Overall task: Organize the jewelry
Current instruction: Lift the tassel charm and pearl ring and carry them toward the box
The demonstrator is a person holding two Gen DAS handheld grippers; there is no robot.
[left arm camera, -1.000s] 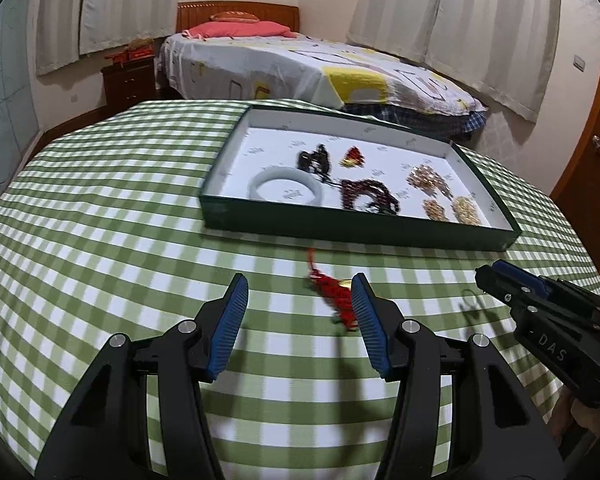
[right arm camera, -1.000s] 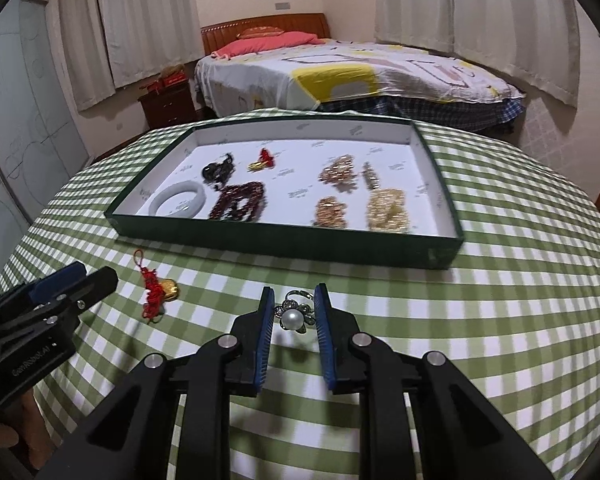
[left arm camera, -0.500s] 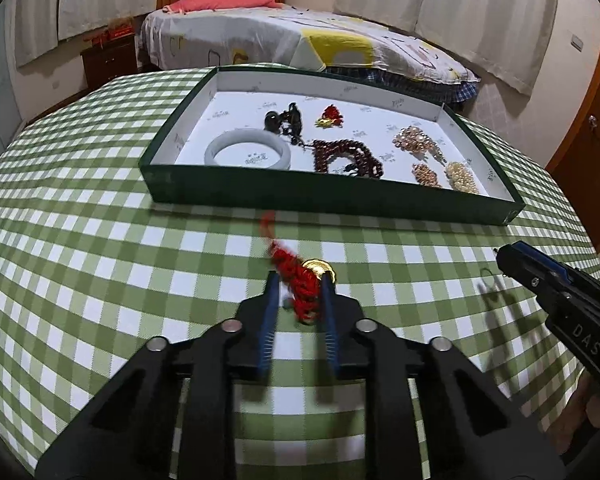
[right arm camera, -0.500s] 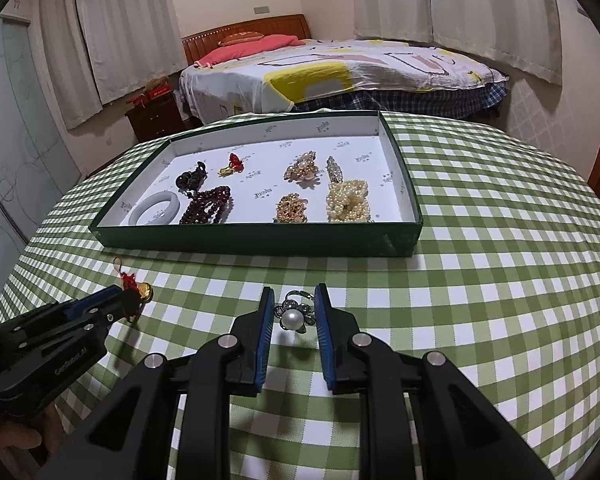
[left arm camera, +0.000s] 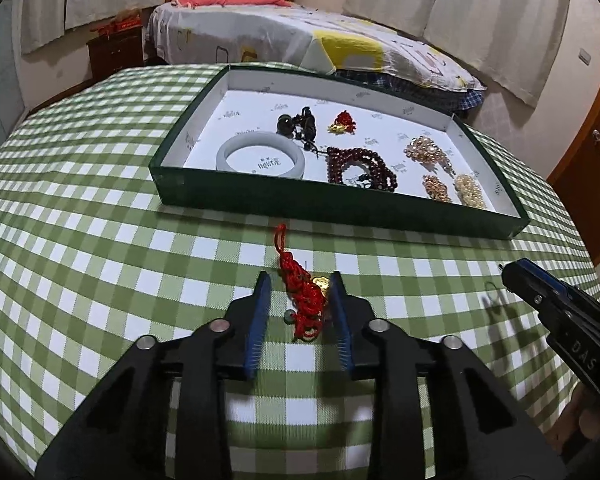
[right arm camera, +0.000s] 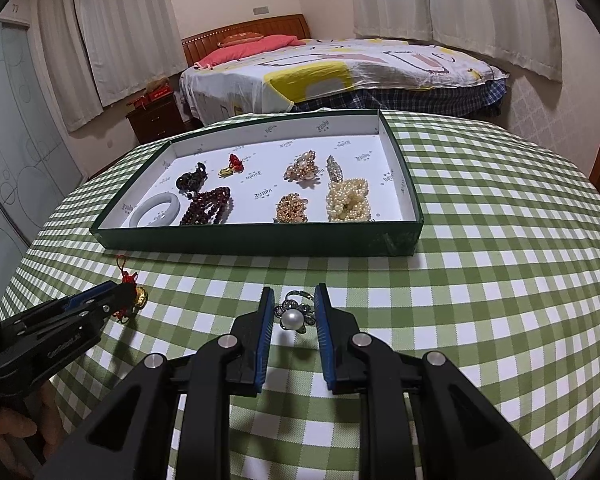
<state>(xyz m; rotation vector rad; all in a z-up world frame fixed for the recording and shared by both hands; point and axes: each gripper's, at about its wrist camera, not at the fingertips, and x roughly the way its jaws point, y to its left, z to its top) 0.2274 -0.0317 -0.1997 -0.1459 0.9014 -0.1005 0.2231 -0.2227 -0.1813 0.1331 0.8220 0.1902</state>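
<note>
A red knotted charm with a gold piece (left arm camera: 304,296) lies on the green checked cloth between the fingers of my left gripper (left arm camera: 298,280); the jaws stand a little apart around it, the right finger touching. It also shows in the right wrist view (right arm camera: 134,294). My right gripper (right arm camera: 294,294) is shut on a pearl flower ring (right arm camera: 292,316), held just above the cloth. The green jewelry tray (left arm camera: 332,200) lies beyond, holding a white bangle (left arm camera: 260,156), dark red beads (left arm camera: 360,168), gold brooches and pearls (right arm camera: 348,200).
The round table's edge curves away on both sides. A bed (right arm camera: 332,68) and a dark nightstand (right arm camera: 156,116) stand behind the table. The right gripper's body (left arm camera: 568,328) shows low at the right of the left wrist view.
The left gripper's jaws have opened somewhat around the red charm after being nearly closed half a second ago. The right gripper has kept hold of the pearl ring.
</note>
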